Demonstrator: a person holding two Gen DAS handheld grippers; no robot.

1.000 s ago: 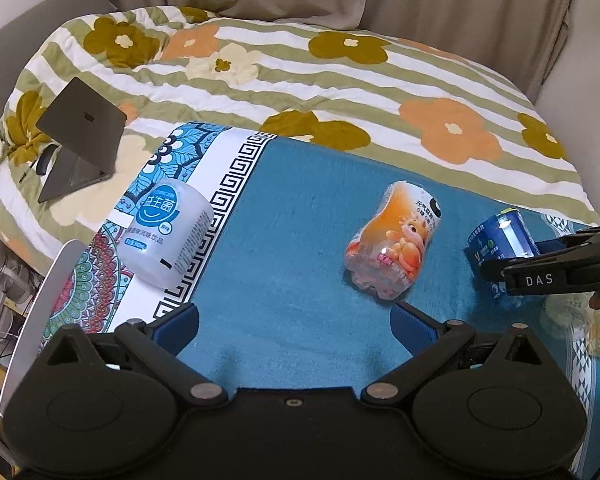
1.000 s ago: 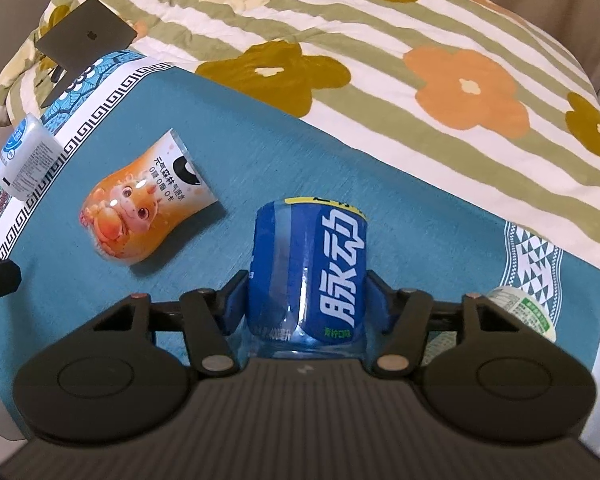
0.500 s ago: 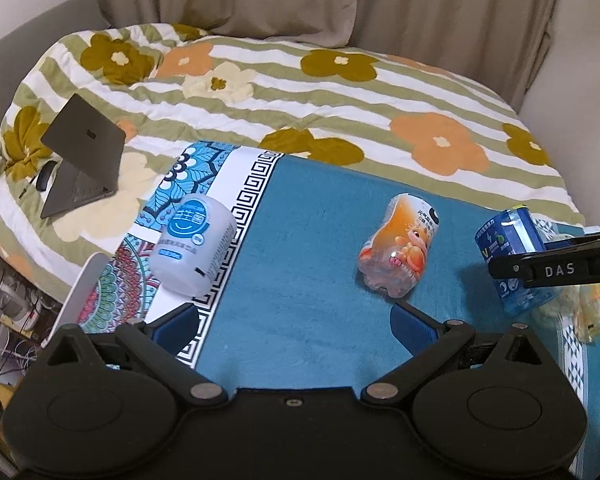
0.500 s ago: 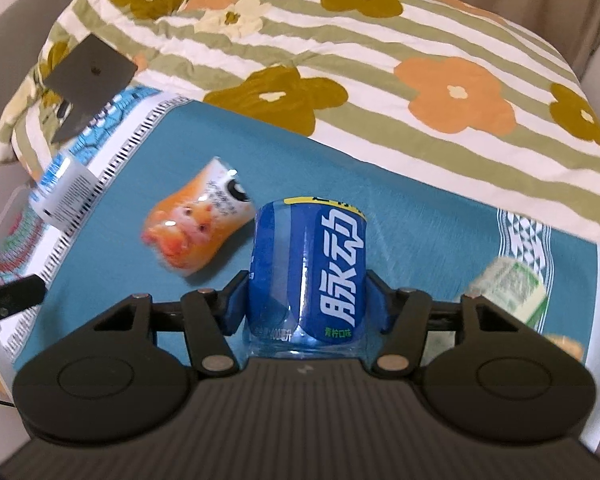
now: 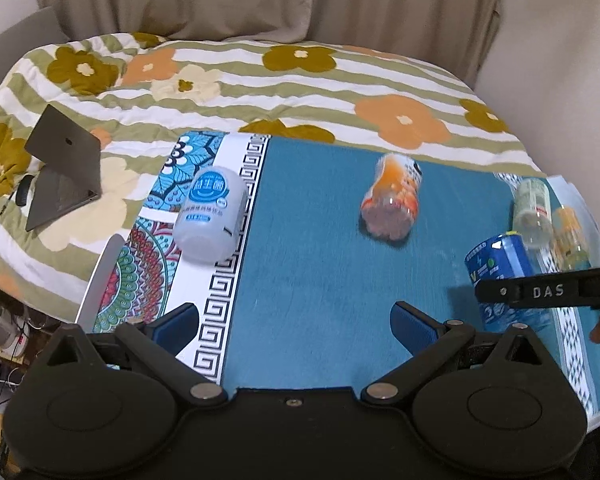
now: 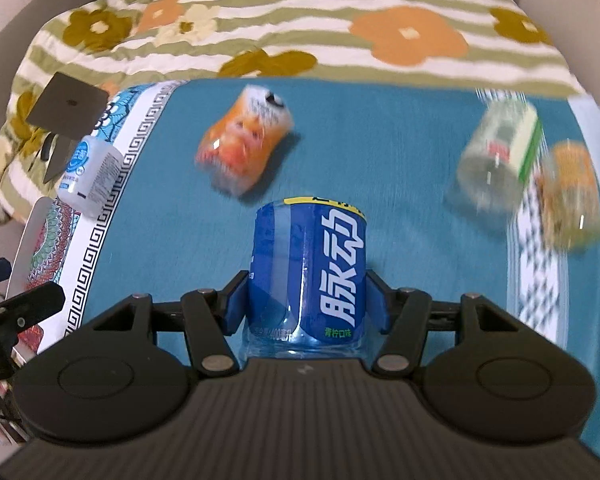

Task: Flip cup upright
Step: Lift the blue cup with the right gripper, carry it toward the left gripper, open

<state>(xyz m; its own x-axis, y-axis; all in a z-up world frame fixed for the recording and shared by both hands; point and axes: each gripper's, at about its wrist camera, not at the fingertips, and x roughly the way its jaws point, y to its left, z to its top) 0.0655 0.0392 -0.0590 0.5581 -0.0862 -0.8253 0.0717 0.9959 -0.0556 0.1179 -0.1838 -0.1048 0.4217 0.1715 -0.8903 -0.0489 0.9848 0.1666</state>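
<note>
Right tongs (image 6: pixel 306 300) grip one blue cup (image 6: pixel 309 264) — perhaps four others

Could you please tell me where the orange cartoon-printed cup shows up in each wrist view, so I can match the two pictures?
Left wrist: the orange cup lies on its side, right of centre on the teal mat.
Right wrist: upper left of centre, beyond the blue cup.
Shared landmark: the white cup, left of it.

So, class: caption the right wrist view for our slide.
Right tool grips the blue cup above the teal mat.
</note>
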